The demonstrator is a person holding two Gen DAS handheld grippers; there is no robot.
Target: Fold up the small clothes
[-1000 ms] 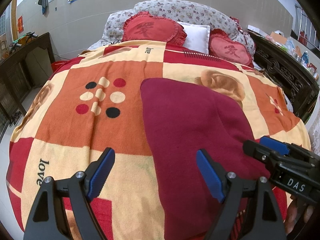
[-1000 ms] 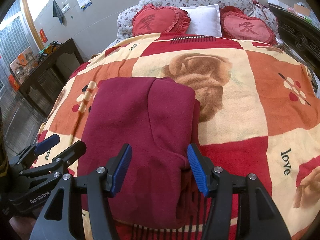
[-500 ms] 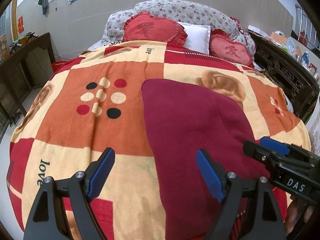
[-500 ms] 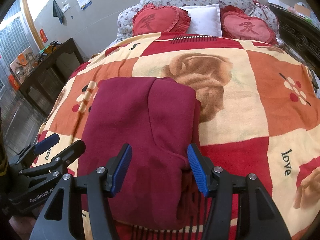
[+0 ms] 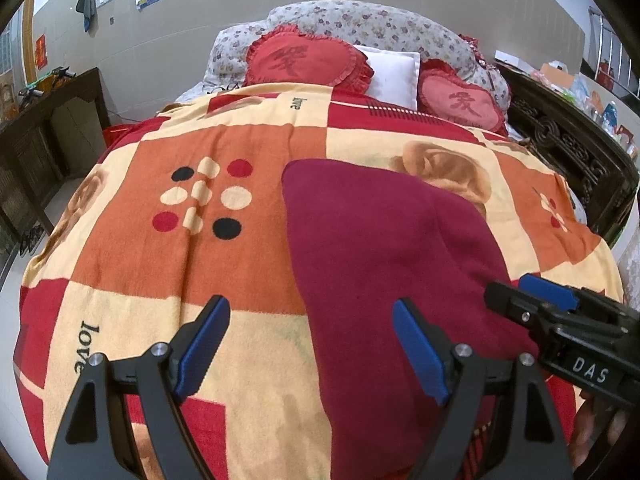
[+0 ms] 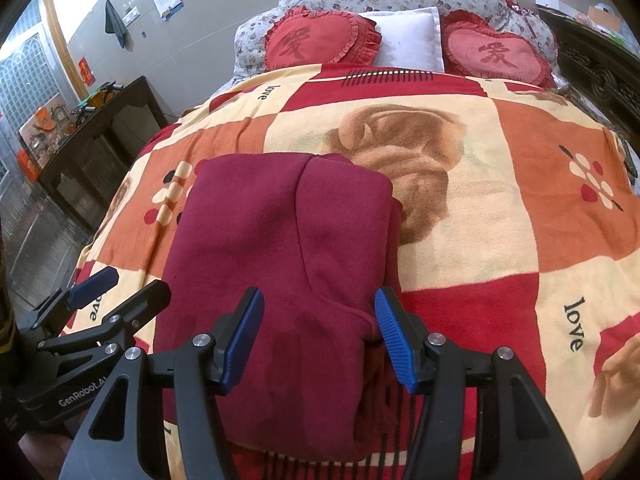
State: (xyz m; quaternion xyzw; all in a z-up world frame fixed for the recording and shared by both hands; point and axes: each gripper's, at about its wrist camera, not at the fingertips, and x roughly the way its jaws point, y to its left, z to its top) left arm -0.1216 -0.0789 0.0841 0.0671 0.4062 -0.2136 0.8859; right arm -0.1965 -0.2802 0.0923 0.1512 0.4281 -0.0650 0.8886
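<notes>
The black left gripper with blue finger pads (image 5: pixel 310 344) is seen at the bottom centre of its own wrist view, jaws spread wide, nothing between them; in the right wrist view it appears at the lower left (image 6: pixel 118 288); the black right gripper with blue ribbed pads (image 6: pixel 319 336) is held at the bottom centre, jaws likewise parted; it is also seen at the left view's right edge (image 5: pixel 524 294).

bed (image 6: pixel 500 208) — patchwork blanket | folded maroon garment (image 6: pixel 280 260) — on top
</notes>
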